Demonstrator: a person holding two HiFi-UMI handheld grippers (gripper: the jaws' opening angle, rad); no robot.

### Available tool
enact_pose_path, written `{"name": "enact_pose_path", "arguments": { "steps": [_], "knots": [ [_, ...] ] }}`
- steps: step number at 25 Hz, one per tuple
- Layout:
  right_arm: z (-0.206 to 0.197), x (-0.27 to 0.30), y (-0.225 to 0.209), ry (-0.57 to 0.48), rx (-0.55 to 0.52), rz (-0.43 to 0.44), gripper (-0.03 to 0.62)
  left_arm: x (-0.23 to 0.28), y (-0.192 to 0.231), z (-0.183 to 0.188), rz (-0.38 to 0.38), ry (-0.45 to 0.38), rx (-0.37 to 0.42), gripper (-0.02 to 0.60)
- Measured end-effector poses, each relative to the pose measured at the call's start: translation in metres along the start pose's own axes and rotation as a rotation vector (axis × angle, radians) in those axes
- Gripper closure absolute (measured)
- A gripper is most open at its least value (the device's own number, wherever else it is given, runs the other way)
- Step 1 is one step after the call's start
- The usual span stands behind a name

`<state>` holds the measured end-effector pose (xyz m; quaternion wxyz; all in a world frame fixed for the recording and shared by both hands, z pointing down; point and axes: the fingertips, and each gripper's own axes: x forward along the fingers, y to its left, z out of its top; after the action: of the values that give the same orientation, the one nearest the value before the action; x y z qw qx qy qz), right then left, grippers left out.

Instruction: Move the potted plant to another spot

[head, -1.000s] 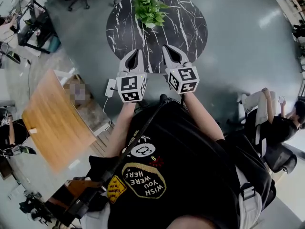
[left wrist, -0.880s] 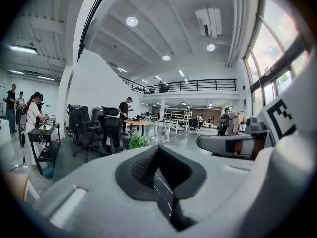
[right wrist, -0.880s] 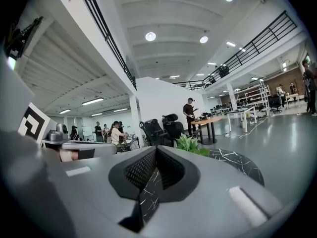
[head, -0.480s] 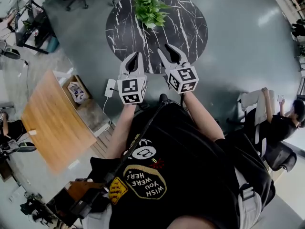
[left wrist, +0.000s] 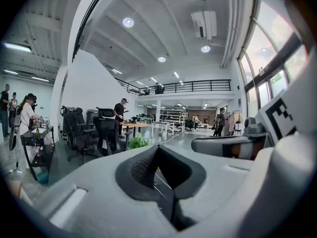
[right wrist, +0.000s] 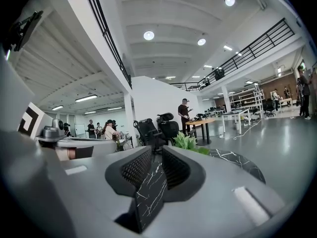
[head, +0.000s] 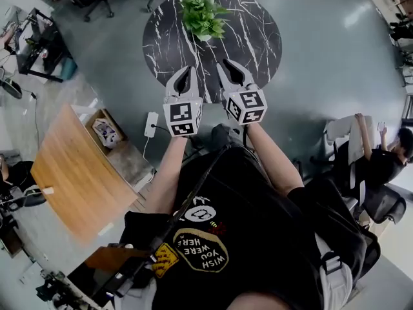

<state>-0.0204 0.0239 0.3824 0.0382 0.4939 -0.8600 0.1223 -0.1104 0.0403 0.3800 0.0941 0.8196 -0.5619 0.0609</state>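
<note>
Potted plant: bright green, bushy, many small pointed leaves, the pot hidden beneath the foliage. It is placed at the upper centre of the head view, on the upper part of a round table whose top is black, smooth and veined in white like marble. The plant is untouched, and the step in hand is judged to be the approach. Left gripper: pale grey moulded plastic with dark ribbed pads, jaws brought together with nothing held, shown over the lower edge of the table in the frame. Right gripper: same make, set just beside the left one. Its jaws have just been closing, yet a narrow gap is left between the pads, and only the veined tabletop is seen through it, so nothing is gripped. For the step to be done well, both pairs of jaws should be opened wide before the plant is reached. The pot, not the soft stems, should be sought under the leaves and taken low down from opposite sides, so that it is kept upright. The polished top is likely slippery, so a lift is preferred to a slide. Floor: glossy grey-green, reflective.
</note>
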Motion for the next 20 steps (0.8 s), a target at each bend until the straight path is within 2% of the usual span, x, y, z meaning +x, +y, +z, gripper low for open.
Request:
{"name": "enact_pose_path", "arguments": {
  "steps": [3,10,20],
  "knots": [
    [0.001,0.009,-0.007,-0.005,-0.009,-0.035,0.591,0.009,0.007,-0.003,0.009,0.011,-0.012,0.577],
    [-0.009,0.035,-0.024,0.024,0.005,-0.002,0.592,0.036,0.011,-0.013,0.038,0.031,-0.002,0.578],
    [-0.033,0.088,-0.074,0.071,-0.007,0.070,0.592,0.107,0.011,-0.034,0.068,0.035,0.018,0.577]
  ]
}}
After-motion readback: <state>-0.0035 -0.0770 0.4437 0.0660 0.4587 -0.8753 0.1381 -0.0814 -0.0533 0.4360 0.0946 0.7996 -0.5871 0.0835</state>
